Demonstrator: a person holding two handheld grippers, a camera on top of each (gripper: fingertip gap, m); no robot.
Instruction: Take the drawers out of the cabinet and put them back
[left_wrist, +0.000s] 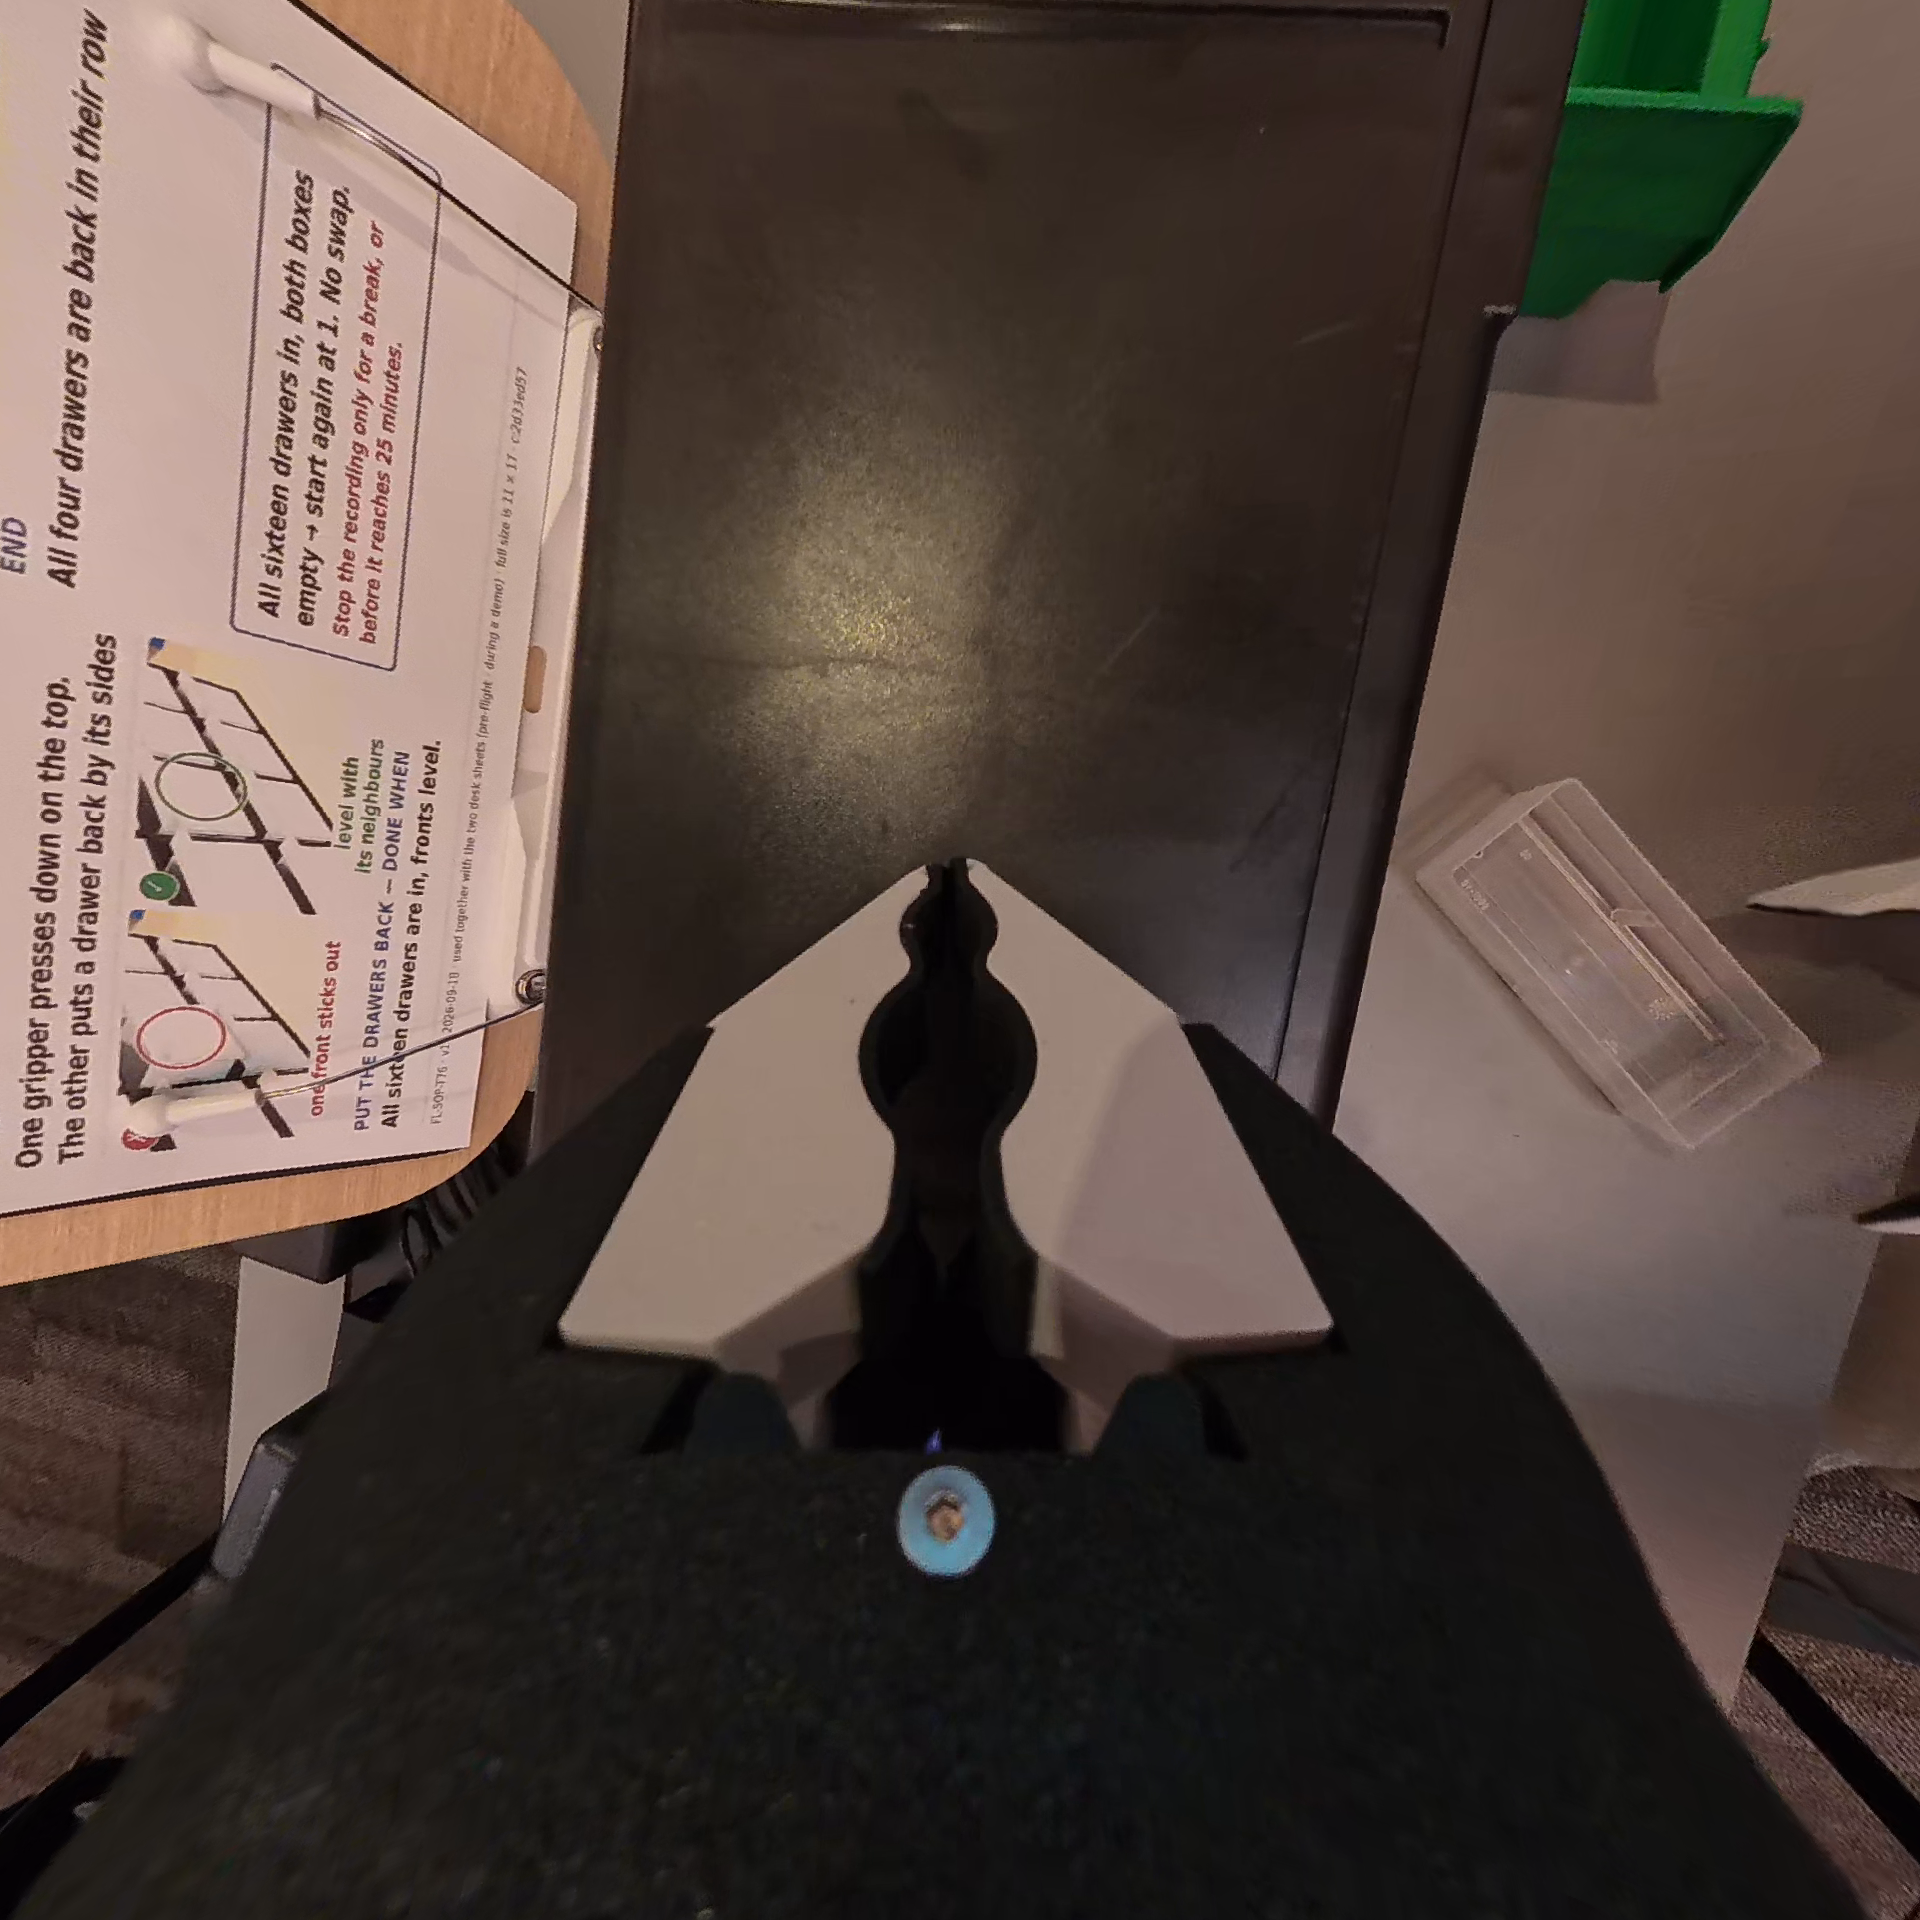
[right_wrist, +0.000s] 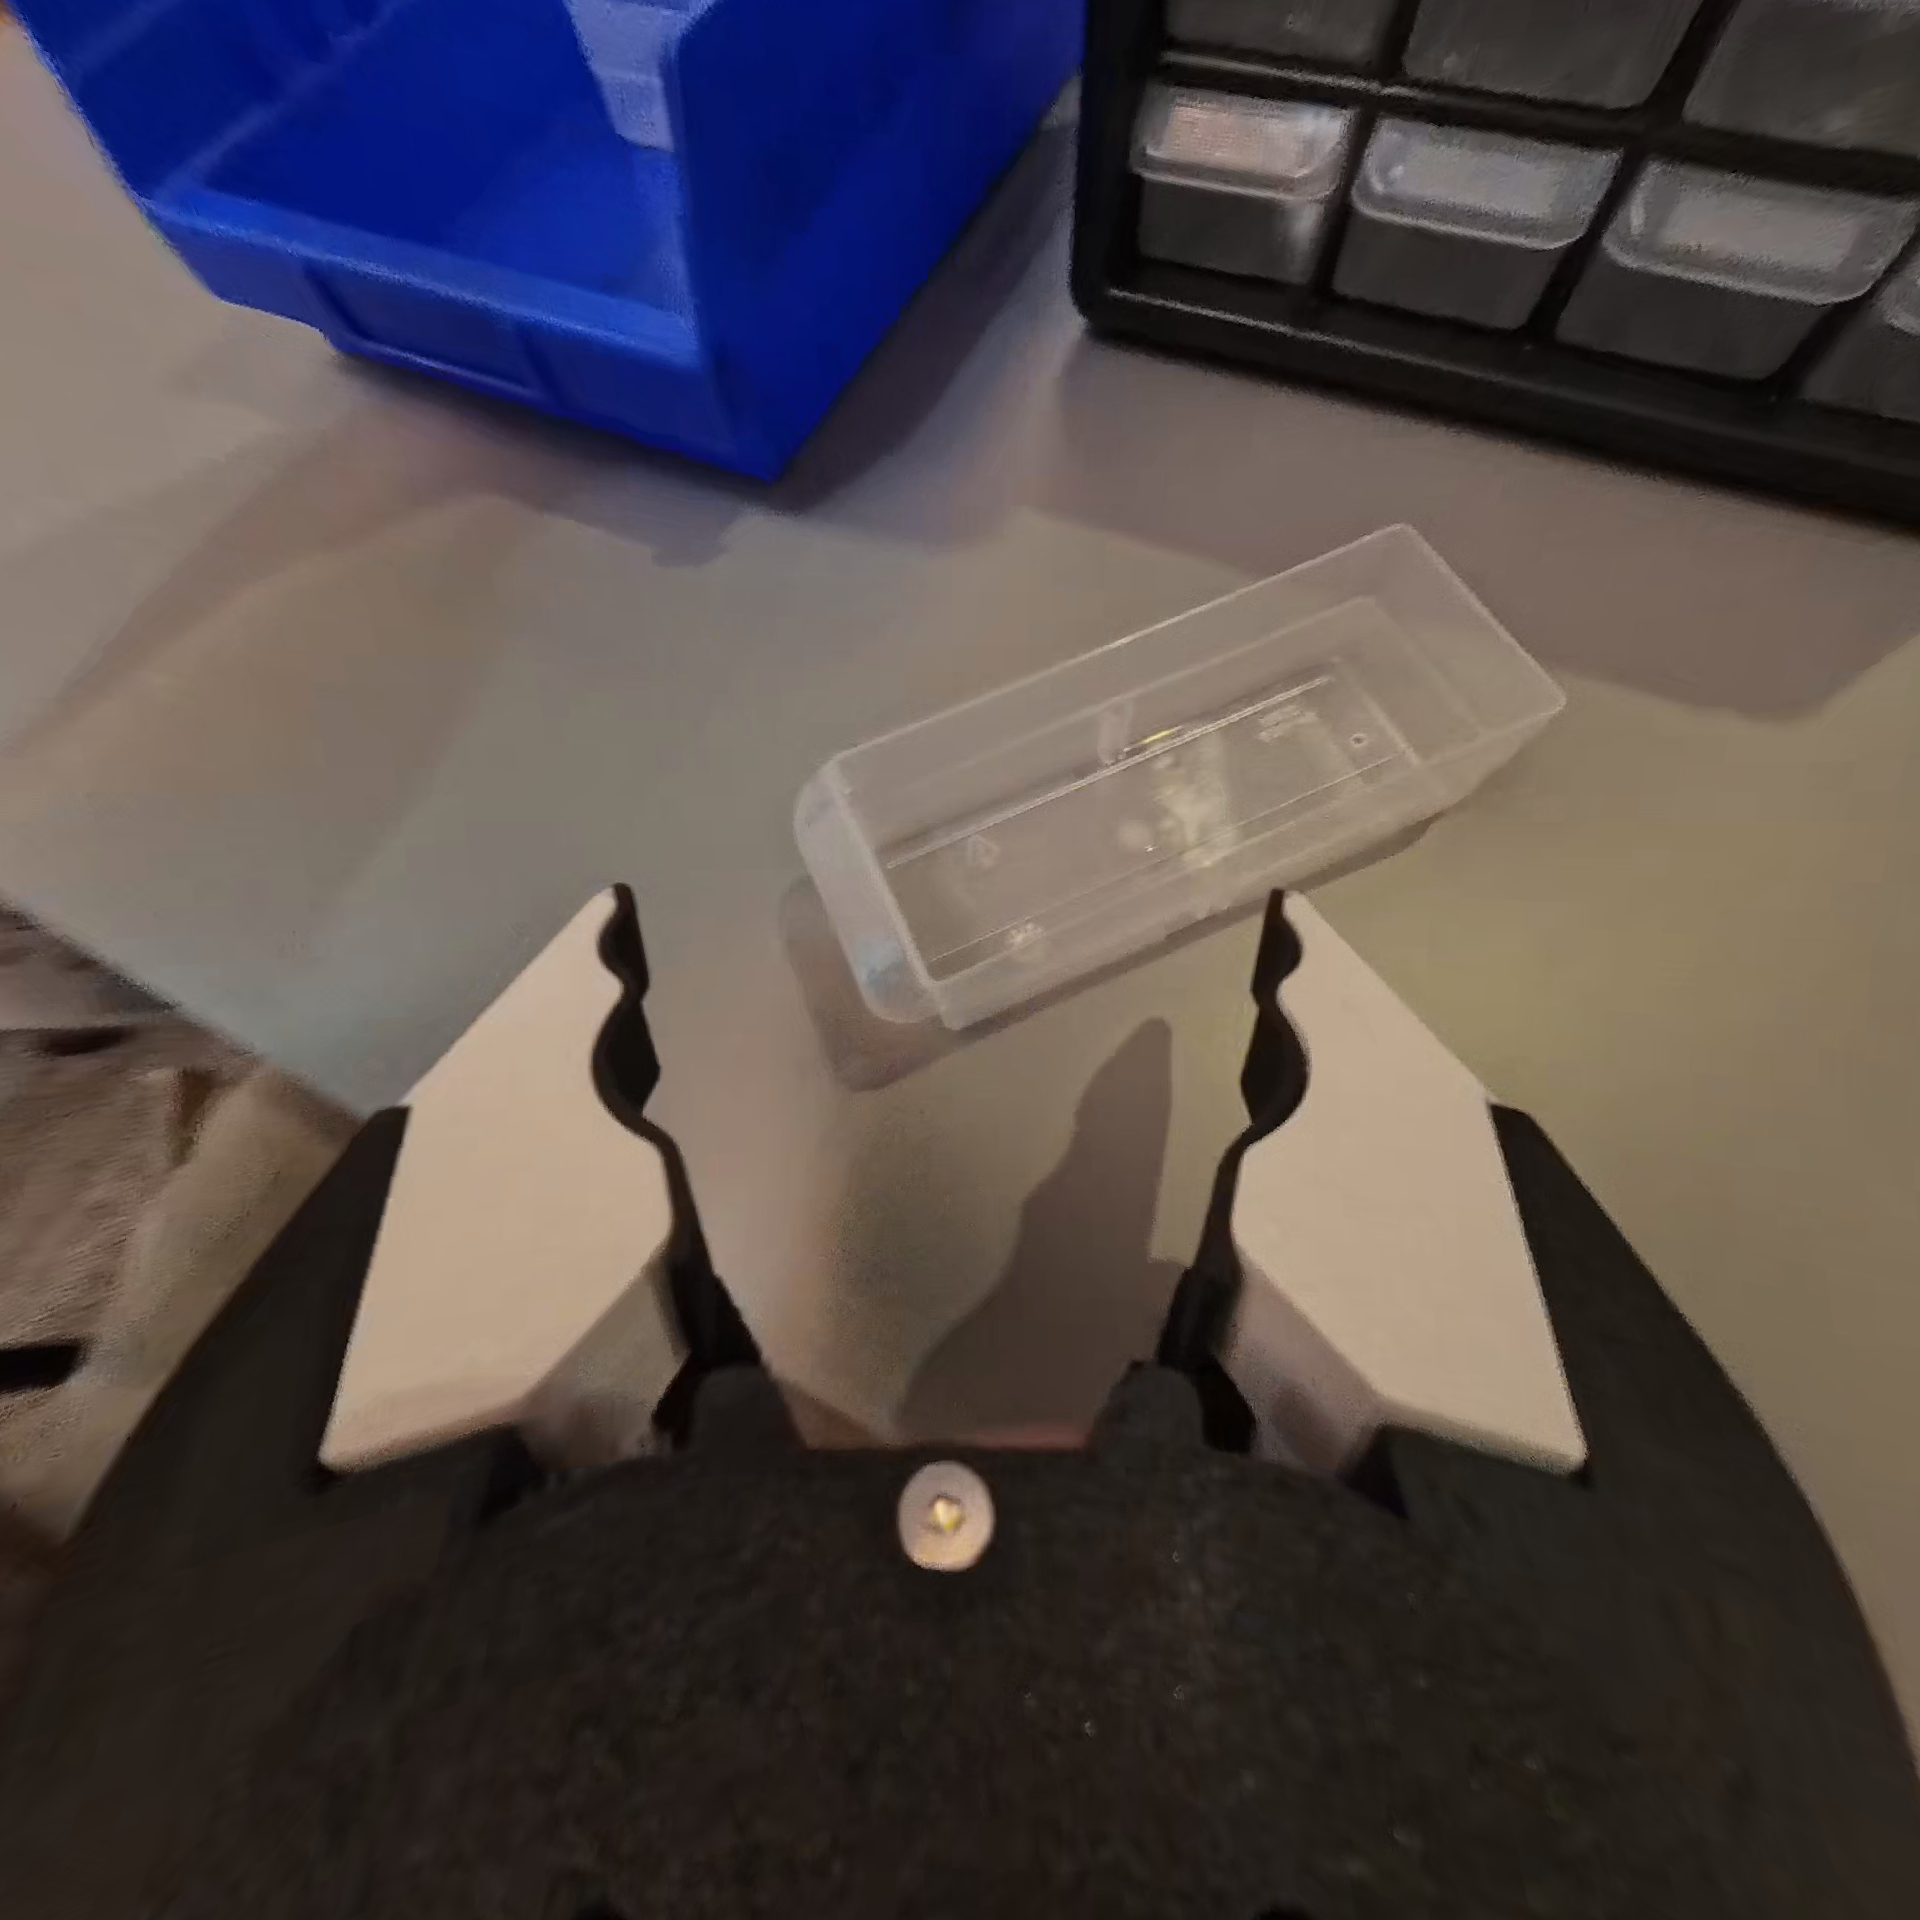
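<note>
On the grey table (right_wrist: 416, 727), the right gripper (right_wrist: 945, 904), jaws spread, should square up to the skewed clear plastic drawer (right_wrist: 1174, 790) and pinch its long sides, while the left gripper (left_wrist: 948, 878), jaws pressed together, steadies the black cabinet (left_wrist: 1018, 416).

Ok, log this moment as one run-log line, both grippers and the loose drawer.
left gripper: shut, on cabinet top | right gripper: open, empty, above table | clear drawer: out, on table, near blue bin
</note>
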